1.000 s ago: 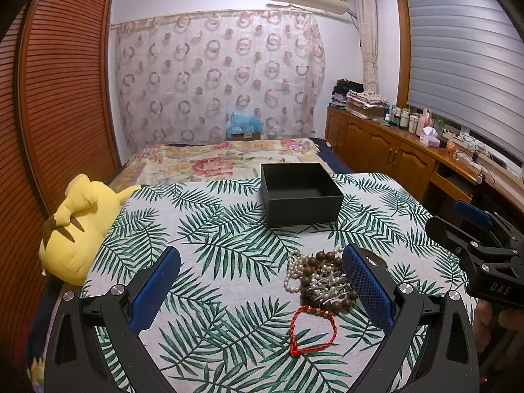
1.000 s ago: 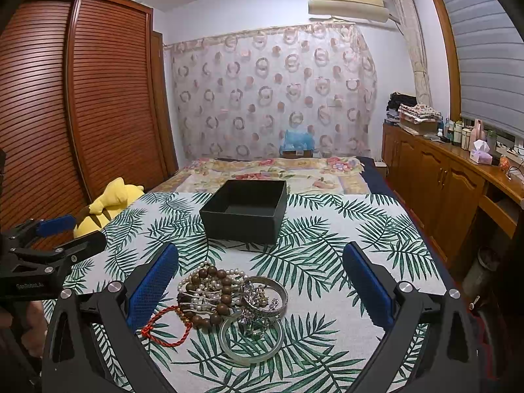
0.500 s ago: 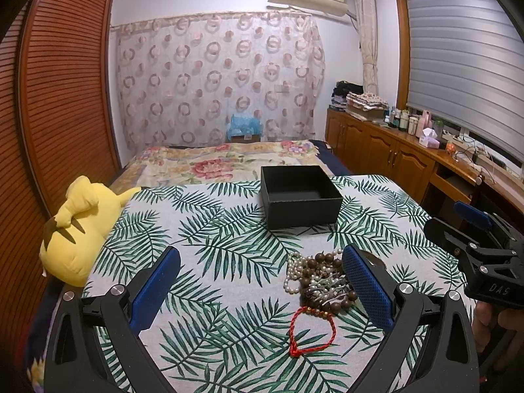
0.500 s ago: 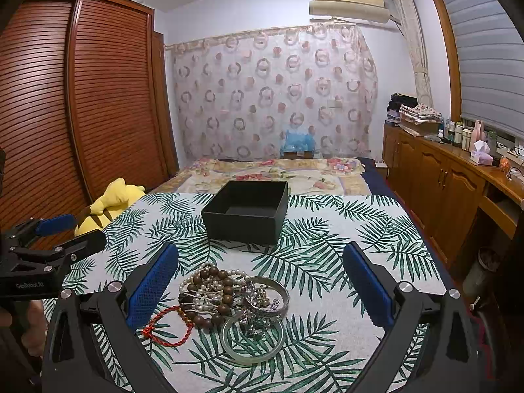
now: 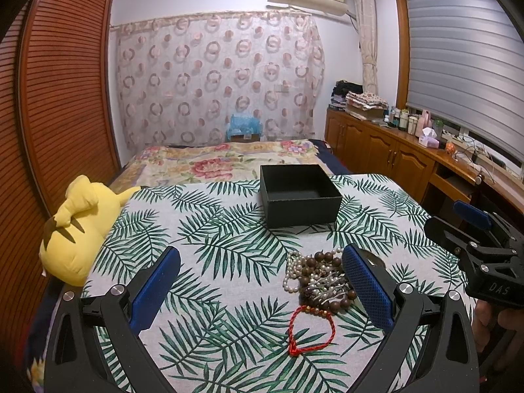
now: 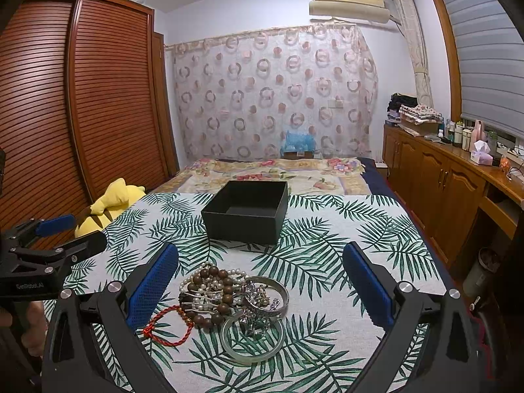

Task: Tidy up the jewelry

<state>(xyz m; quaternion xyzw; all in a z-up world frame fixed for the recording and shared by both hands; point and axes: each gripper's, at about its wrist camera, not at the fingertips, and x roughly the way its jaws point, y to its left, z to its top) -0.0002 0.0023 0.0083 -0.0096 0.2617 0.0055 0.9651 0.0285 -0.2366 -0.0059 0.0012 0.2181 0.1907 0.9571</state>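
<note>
The jaws of the left gripper (image 5: pixel 262 290) and the right gripper (image 6: pixel 260 290) stand wide and hold nothing. The jewelry pile (image 6: pixel 226 298) lies on the leaf-patterned desk (image 6: pixel 327 262), near the open black box (image 6: pixel 245 216).

A palm-leaf cloth (image 6: pixel 344 262) covers the surface. On it sit a black box (image 6: pixel 245 219) and, nearer, a jewelry heap (image 6: pixel 226 301).

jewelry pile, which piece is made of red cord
The red cord bracelet, a thin loop at the pile's near-left edge. The others are brown wooden beads, pearls, and bangles such as the pale green bangle.
</note>
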